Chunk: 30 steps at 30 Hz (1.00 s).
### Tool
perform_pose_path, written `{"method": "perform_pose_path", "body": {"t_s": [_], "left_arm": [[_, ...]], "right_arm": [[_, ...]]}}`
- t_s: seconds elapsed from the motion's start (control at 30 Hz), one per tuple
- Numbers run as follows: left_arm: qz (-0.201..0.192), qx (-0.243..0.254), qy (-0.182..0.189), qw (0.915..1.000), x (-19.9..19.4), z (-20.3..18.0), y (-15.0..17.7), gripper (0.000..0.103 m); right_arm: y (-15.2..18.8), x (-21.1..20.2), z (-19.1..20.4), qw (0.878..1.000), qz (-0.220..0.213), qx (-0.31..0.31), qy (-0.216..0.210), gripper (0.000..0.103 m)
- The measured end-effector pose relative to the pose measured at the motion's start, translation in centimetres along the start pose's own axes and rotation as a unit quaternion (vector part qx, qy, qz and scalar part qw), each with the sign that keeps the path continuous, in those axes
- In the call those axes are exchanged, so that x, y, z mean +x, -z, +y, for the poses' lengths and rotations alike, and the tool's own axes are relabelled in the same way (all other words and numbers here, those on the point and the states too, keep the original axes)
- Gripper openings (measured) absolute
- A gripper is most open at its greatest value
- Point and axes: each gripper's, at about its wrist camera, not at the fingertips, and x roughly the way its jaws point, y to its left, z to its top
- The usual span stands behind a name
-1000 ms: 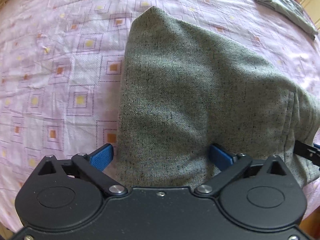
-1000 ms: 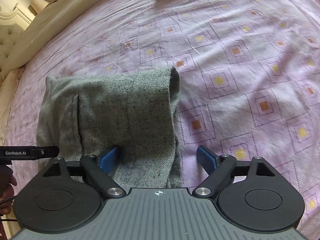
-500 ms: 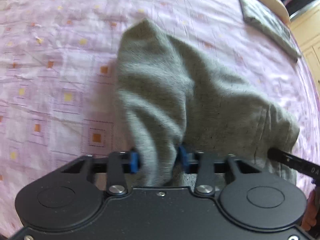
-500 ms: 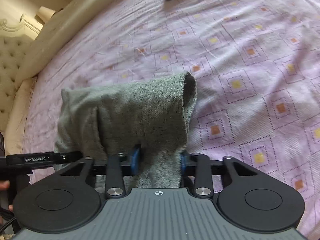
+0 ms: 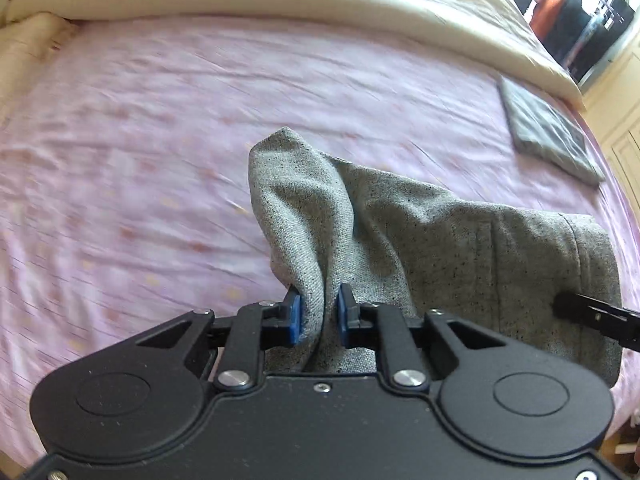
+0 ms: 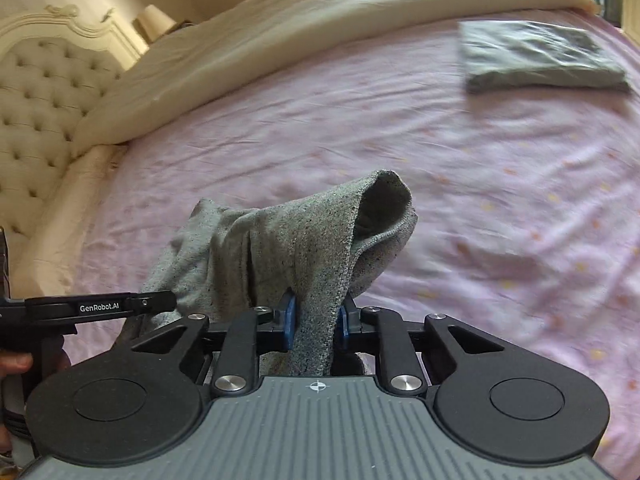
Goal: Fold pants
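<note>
Raised since half a second ago, grey pants (image 5: 420, 240) hang clamped in left gripper (image 5: 319, 314) and right gripper (image 6: 314, 320); bedsheet (image 6: 480, 200) blurred; folded garment (image 6: 536, 60) at one o'clock.

The pants (image 5: 440, 240) are seen as a coarse, matt grey weave flecked with dark specks. A thin, smooth pink cotton-like sheet (image 5: 160, 160), lightly creased, is spread beneath. The left gripper (image 5: 319, 312) is made of matt black plastic with bright metal screws and blue rubbery pads (image 5: 295, 317); a ribbed grey plastic panel is carried on the right gripper (image 6: 314, 318). The headboard (image 6: 40, 92) is upholstered in tufted cream fabric.
</note>
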Motion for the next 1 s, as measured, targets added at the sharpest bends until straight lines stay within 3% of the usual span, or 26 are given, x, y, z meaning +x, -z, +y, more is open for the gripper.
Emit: {"method": "perform_pose_path", "body": {"t_s": [0.17, 0.23, 0.27, 0.33, 0.4, 0.43, 0.47, 0.53, 0.63, 0.7, 0.8, 0.87, 1.0], "left_arm": [[-0.031, -0.019, -0.038, 0.9986, -1.7, 8.0, -3.5, 0.024], [-0.028, -0.027, -0.06, 0.9975, -0.7, 10.7, -4.2, 0.037], [-0.02, -0.028, -0.082, 0.996, 0.2, 12.0, -4.3, 0.05], [-0.007, -0.031, -0.133, 0.9905, 1.9, 14.6, -4.1, 0.05], [0.015, -0.04, -0.175, 0.9836, 3.1, 16.8, -3.7, 0.049], [0.027, -0.052, -0.179, 0.9822, 3.2, 17.9, -3.5, 0.049], [0.031, -0.066, -0.17, 0.9827, 3.2, 18.6, -3.4, 0.048], [0.025, -0.087, -0.143, 0.9856, 2.8, 19.5, -3.0, 0.049], [0.03, -0.088, -0.118, 0.9886, 3.4, 18.8, -2.4, 0.049], [0.051, -0.065, -0.105, 0.991, 4.4, 18.0, -1.5, 0.051], [0.097, -0.023, -0.112, 0.9887, 6.4, 17.0, 0.6, 0.051], [0.113, -0.018, -0.114, 0.9869, 7.1, 17.2, 1.8, 0.052], [0.109, -0.041, -0.098, 0.9883, 5.6, 18.2, 1.3, 0.051]], "right_arm": [[-3.2, 5.5, 7.1, 0.999, -0.003, -0.018, -0.048, 0.02], [-4.0, 7.9, 9.3, 0.998, -0.003, -0.026, -0.054, 0.021], [-4.3, 9.5, 9.9, 0.999, -0.002, -0.023, -0.05, 0.022], [-4.4, 13.2, 10.1, 1.0, 0.018, -0.006, -0.009, 0.03], [-4.2, 16.3, 9.9, 0.995, 0.06, 0.01, 0.077, 0.03], [-4.0, 16.8, 9.9, 0.992, 0.067, 0.014, 0.107, 0.029], [-3.8, 16.7, 10.0, 0.992, 0.06, 0.017, 0.109, 0.029], [-2.9, 15.4, 11.0, 0.997, 0.024, 0.004, 0.078, 0.029], [-2.4, 14.8, 14.1, 0.997, 0.004, -0.054, 0.054, 0.025], [-1.8, 15.4, 15.4, 0.995, 0.019, -0.083, 0.047, 0.024], [0.4, 17.6, 15.4, 0.989, 0.072, -0.101, 0.082, 0.023], [1.6, 18.8, 14.5, 0.985, 0.116, -0.085, 0.096, 0.015], [1.7, 17.2, 15.2, 0.987, 0.107, -0.078, 0.094, 0.014]]}}
